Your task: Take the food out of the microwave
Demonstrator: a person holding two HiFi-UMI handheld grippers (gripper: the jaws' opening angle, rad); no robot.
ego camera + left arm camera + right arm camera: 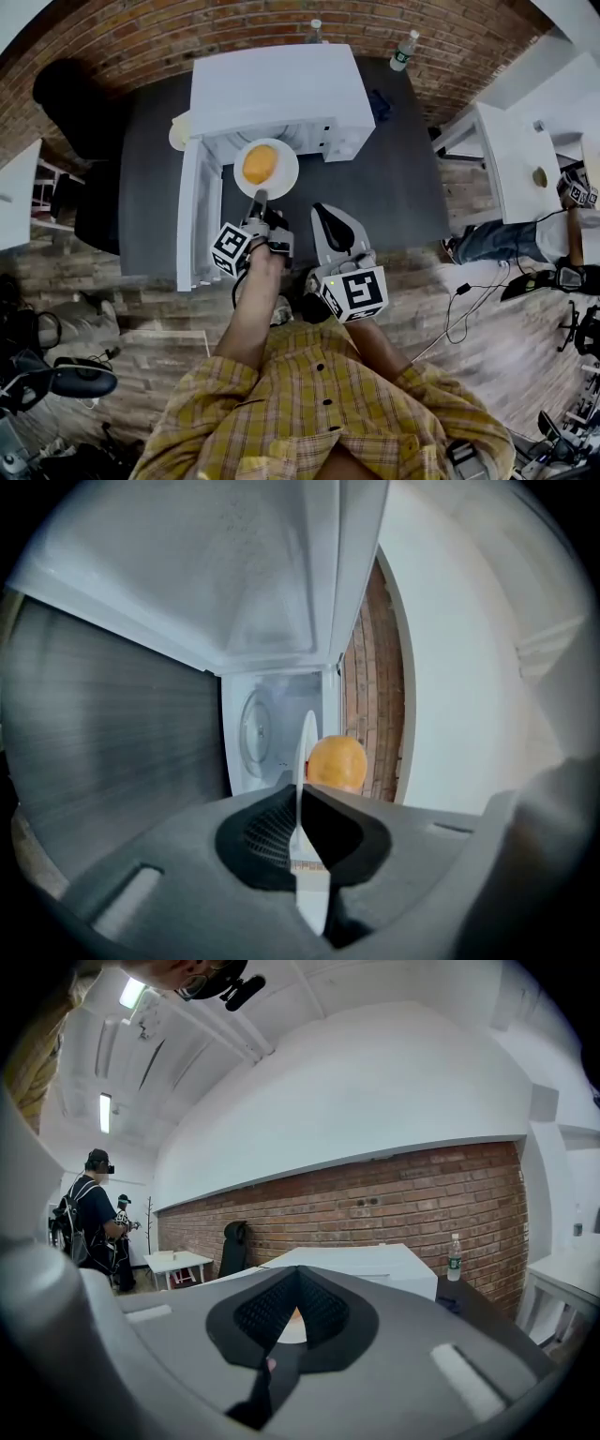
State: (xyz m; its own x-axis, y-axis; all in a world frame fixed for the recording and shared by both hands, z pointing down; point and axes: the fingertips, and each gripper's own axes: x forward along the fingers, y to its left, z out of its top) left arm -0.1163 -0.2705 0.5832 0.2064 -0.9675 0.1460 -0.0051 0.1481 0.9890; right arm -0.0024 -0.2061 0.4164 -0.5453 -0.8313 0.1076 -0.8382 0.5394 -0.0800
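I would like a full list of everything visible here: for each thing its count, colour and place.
microwave: one, white, on the table, door open to its left
table: one, dark grey, against the brick wall
plate: one, white, in front of the microwave opening
food: one, orange, round, on the plate
bottles: two, clear, behind the microwave by the wall
side table: one, white, at the right
other person: one, beside the side table
left gripper: one, grey, shut on the plate's rim
right gripper: one, grey, shut, empty, right of the plate
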